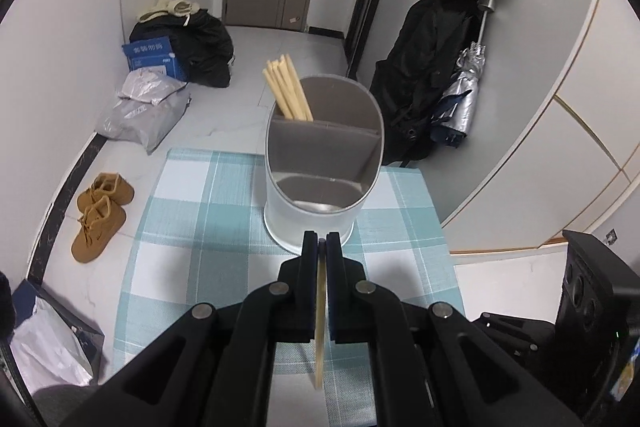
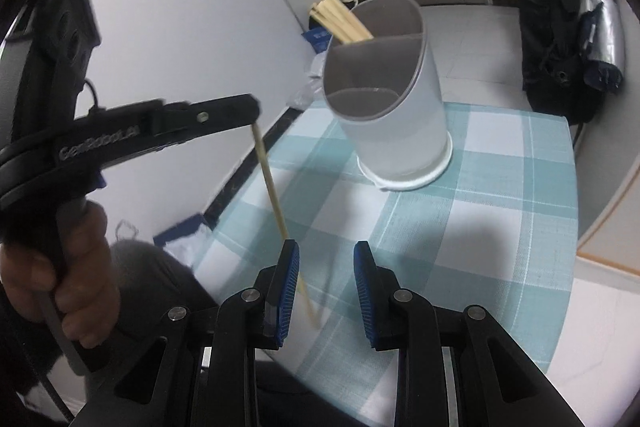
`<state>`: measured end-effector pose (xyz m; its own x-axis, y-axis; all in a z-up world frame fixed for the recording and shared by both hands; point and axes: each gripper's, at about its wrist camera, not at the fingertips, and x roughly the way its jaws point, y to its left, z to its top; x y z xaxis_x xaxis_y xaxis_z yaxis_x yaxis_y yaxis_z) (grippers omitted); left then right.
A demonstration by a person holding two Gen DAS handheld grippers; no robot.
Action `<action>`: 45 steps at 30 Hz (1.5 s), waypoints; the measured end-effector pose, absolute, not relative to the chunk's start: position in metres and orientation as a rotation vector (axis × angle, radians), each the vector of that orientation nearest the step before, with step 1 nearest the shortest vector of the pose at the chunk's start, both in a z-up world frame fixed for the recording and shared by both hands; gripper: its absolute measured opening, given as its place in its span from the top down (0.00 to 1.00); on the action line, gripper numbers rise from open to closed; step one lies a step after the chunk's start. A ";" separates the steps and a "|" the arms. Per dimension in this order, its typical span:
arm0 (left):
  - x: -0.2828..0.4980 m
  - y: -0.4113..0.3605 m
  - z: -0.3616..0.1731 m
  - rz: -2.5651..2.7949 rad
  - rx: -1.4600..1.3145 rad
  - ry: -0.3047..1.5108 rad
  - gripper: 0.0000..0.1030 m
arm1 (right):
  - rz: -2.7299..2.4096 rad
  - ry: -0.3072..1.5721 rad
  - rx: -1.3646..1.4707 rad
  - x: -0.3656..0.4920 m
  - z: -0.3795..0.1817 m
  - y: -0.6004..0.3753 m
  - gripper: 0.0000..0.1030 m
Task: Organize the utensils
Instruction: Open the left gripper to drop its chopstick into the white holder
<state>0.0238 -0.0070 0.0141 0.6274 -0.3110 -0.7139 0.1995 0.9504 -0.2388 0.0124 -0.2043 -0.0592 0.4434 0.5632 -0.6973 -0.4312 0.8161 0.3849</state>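
A white utensil holder [image 1: 316,187] with grey inner dividers stands on the checked tablecloth; it also shows in the right wrist view [image 2: 394,99]. Several wooden chopsticks [image 1: 286,89] lean in its back left compartment [image 2: 340,19]. My left gripper [image 1: 322,239] is shut on one chopstick [image 1: 320,327], held just in front of the holder. In the right wrist view the left gripper [image 2: 252,111] holds that chopstick [image 2: 276,203] hanging down above the table. My right gripper [image 2: 326,251] is open and empty, low over the cloth, with the chopstick's lower end near its left finger.
The small table [image 1: 192,227] has a teal and white checked cloth. On the floor lie brown shoes [image 1: 100,215], grey bags [image 1: 148,111], a blue box [image 1: 154,59] and dark clothes [image 1: 424,83]. A wall runs on the right.
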 end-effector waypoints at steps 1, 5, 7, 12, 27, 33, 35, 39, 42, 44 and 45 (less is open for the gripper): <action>0.024 -0.007 0.017 -0.296 -0.130 0.839 1.00 | 0.608 0.918 0.168 0.013 -0.058 -0.208 0.73; 0.024 -0.008 0.029 -0.316 -0.103 0.825 1.00 | 0.548 0.893 0.184 0.014 -0.050 -0.223 0.73; 0.025 -0.008 0.037 -0.327 -0.094 0.819 1.00 | 0.518 0.887 0.189 0.015 -0.046 -0.231 0.73; 0.028 -0.011 0.058 -0.342 -0.070 0.798 1.00 | 0.473 0.871 0.214 0.017 -0.038 -0.246 0.73; 0.052 -0.016 0.147 -0.389 -0.100 0.704 1.00 | 0.437 0.853 0.253 0.026 -0.027 -0.252 0.73; 0.077 -0.017 0.172 -0.385 -0.108 0.659 1.00 | 0.420 0.812 0.308 0.042 -0.013 -0.263 0.73; 0.088 -0.015 0.175 -0.380 -0.121 0.658 1.00 | 0.406 0.784 0.312 0.047 -0.005 -0.266 0.73; 0.107 -0.011 0.171 -0.372 -0.127 0.661 1.00 | 0.356 0.712 0.320 0.060 0.013 -0.274 0.71; 0.126 -0.005 0.154 -0.384 -0.151 0.712 1.00 | 0.323 0.656 0.345 0.071 0.028 -0.282 0.64; 0.137 -0.003 0.145 -0.383 -0.157 0.730 1.00 | 0.310 0.619 0.357 0.077 0.037 -0.286 0.62; 0.142 -0.003 0.139 -0.388 -0.152 0.737 1.00 | 0.306 0.606 0.362 0.080 0.039 -0.288 0.61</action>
